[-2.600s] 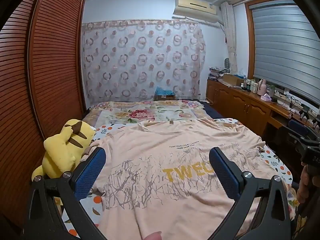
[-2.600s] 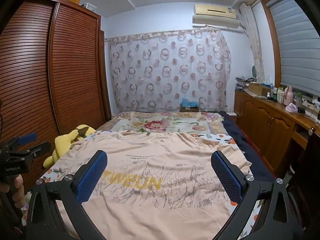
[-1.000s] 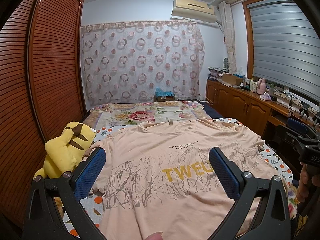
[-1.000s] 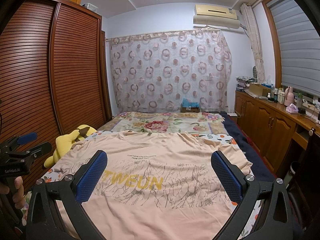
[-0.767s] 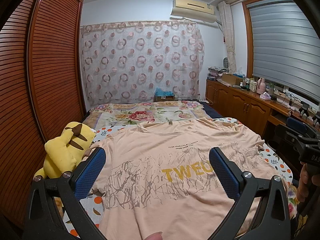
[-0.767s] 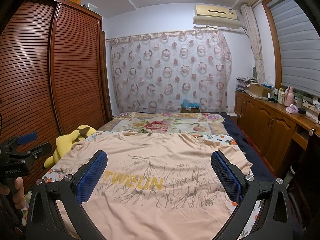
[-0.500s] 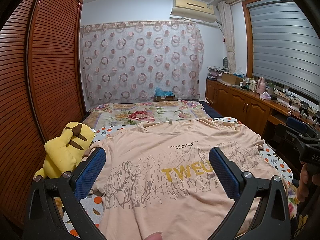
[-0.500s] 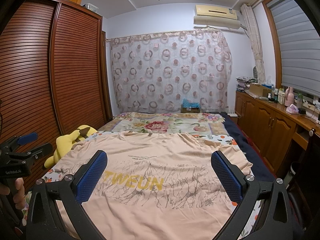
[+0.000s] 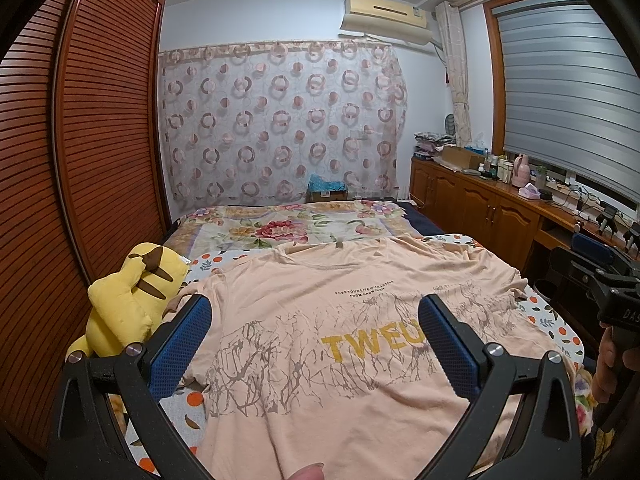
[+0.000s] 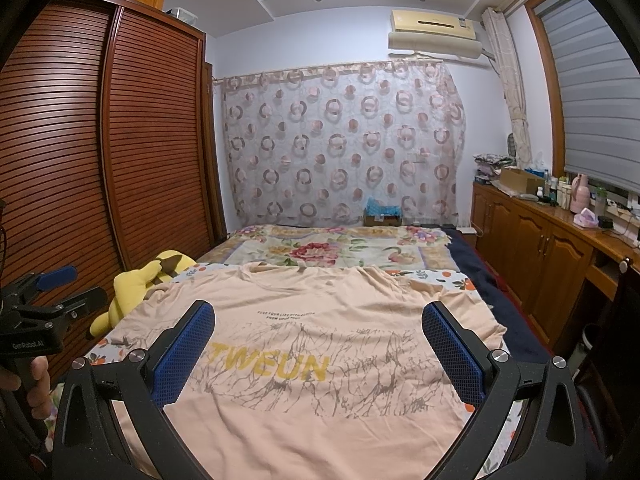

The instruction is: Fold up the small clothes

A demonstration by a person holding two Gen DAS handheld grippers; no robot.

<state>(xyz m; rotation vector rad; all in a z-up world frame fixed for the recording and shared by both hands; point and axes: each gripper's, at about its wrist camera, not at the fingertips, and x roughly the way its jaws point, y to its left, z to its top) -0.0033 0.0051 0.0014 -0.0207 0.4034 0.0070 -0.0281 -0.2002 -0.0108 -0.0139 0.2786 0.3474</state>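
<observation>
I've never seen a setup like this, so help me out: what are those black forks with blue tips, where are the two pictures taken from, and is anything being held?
They are hand-held grippers, one in each of a person's hands, each with a camera looking along its fingers. One picture comes from the left gripper, the other from the right gripper. Both are open and hold nothing. On the bed a peach T-shirt lies spread flat, unfolded. A yellow plush toy sits beside it.

left wrist: bed foot, facing curtain (image 9: 280, 120) | right wrist: same, further right | shared: T-shirt (image 10: 320, 320)
</observation>
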